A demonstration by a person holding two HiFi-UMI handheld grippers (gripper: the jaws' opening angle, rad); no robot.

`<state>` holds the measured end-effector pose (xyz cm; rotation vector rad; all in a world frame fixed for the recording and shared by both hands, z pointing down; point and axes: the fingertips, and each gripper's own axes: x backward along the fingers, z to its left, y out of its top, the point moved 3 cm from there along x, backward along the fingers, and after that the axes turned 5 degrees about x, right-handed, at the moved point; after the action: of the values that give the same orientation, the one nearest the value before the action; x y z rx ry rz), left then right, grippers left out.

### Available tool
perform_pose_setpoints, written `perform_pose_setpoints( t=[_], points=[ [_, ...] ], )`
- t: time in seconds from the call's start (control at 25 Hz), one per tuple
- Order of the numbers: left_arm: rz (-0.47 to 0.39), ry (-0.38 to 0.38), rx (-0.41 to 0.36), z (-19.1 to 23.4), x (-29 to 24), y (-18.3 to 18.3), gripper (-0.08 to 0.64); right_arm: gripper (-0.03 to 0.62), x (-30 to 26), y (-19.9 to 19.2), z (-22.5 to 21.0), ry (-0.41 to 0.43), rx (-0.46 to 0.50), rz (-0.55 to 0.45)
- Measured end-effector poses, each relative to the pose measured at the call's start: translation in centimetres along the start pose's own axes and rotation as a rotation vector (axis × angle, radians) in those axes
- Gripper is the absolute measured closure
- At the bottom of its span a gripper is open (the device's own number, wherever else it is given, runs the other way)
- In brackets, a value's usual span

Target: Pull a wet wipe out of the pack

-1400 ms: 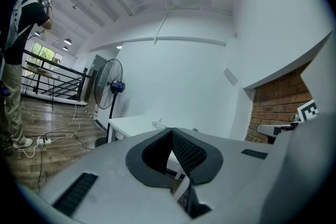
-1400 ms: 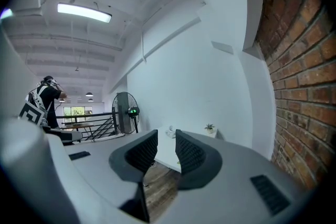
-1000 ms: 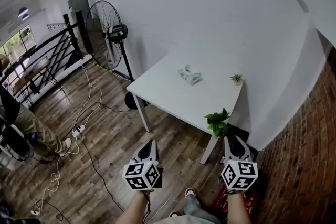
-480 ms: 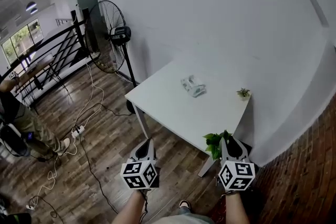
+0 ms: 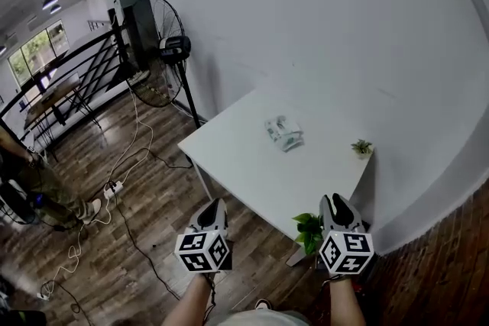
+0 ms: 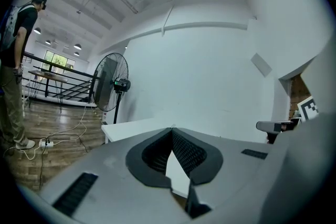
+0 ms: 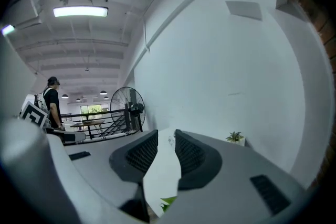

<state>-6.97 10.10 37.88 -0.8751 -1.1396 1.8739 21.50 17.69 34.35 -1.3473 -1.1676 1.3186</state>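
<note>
The wet wipe pack [image 5: 283,131], pale with a crumpled top, lies near the middle of the white table [image 5: 237,149] in the head view. Both grippers hang short of the table's near edge, well apart from the pack. My left gripper [image 5: 214,205] is over the wooden floor by the table's front side; its jaws meet at the tips [image 6: 170,129] with nothing between them. My right gripper [image 5: 338,201] is by the near right corner, and its jaws [image 7: 167,134] stand a little apart, empty.
A leafy green plant [image 5: 307,229] sits at the table's near corner beside the right gripper. A small potted plant [image 5: 361,146] stands at the right edge. A standing fan [image 5: 157,50], floor cables [image 5: 114,187] and a person [image 5: 30,179] are to the left.
The view has moved closer to the table, so the table and pack sit nearer and more central. Both grippers stay low in front, states unchanged.
</note>
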Motion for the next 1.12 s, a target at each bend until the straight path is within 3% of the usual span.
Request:
perform_pose_setpoints(
  t=[0.32, 0.64, 1.12],
  points=[
    [0.020, 0.006, -0.025, 0.1, -3.2, 0.1, 0.549, 0.491, -3.5, 0.2, -1.4, 0.013, -0.052, -0.011],
    [0.032, -0.027, 0.031, 1.8, -7.6, -0.1, 0.549, 0.497, -6.4, -1.4, -1.7, -0.036, -0.052, 0.044],
    [0.034, -0.132, -0.018, 7.8, -17.7, 6.1, 0.549, 0.497, -15.2, 0.9, 1.4, -0.162, -0.058, 0.035]
  ],
)
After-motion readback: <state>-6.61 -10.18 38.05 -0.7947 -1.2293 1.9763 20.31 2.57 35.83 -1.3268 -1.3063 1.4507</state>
